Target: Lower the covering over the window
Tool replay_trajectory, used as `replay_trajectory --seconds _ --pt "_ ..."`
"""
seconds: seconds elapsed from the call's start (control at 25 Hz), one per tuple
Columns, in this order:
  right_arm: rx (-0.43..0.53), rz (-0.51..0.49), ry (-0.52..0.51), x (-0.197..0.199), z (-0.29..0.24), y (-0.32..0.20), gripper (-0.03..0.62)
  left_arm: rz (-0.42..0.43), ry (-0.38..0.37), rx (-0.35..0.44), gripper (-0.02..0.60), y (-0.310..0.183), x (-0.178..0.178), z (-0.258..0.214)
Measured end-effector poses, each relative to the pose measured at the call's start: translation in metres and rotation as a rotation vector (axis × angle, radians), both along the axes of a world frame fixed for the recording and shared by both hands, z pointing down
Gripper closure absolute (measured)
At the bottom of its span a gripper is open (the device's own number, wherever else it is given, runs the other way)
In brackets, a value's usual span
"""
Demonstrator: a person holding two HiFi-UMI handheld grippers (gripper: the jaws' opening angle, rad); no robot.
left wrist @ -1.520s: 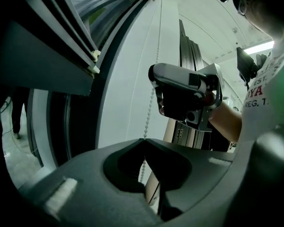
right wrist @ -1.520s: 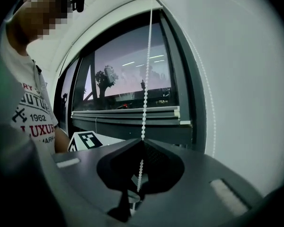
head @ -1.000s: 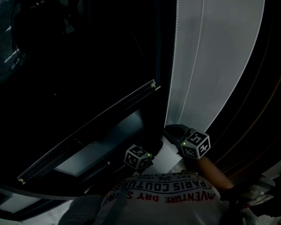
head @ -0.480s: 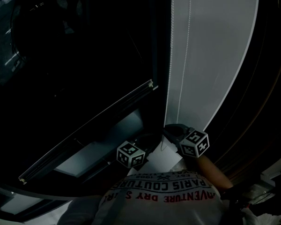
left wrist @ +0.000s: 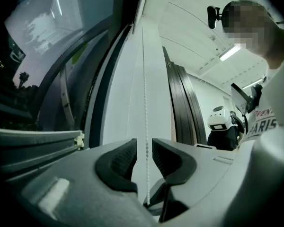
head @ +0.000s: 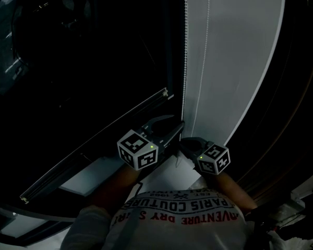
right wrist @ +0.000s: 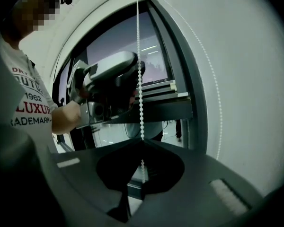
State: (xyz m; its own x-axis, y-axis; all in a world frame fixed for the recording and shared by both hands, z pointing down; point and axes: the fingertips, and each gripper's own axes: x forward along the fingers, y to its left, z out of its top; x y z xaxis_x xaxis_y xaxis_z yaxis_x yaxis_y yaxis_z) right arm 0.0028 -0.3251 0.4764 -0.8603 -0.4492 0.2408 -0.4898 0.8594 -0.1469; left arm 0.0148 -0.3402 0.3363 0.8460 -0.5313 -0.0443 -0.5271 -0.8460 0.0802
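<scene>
Dark window, blind rail seen slanting across pane; chain hung vertical at its right edge. Right tool is clamped on chain. Left tool, just opened wide, is held higher with chain between pads, untouched. Left regrip judged next.

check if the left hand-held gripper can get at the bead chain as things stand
Probably yes: the left hand-held gripper has just been opening its jaws, and the bead chain hangs between them untouched, with nothing in the way.
</scene>
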Motion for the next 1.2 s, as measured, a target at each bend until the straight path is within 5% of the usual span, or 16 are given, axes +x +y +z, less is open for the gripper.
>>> replay_trajectory --seconds 0.24,0.32,0.96,1.2 --pt "-0.003 -0.003 -0.01 0.0 -0.002 0.001 0.588 -0.043 0.042 0.025 0.491 -0.002 0.005 -0.032" --pt "-0.006 0.0 -0.012 0.001 -0.002 0.001 0.588 -0.059 0.031 0.006 0.561 -0.005 0.005 -0.033" --pt "-0.037 0.002 -0.067 0.0 -0.001 0.003 0.588 -0.029 -0.005 0.007 0.563 -0.002 0.004 -0.03" --pt "-0.105 0.01 -0.008 -0.001 0.034 0.013 0.588 -0.02 -0.053 -0.072 0.563 0.002 0.006 0.005"
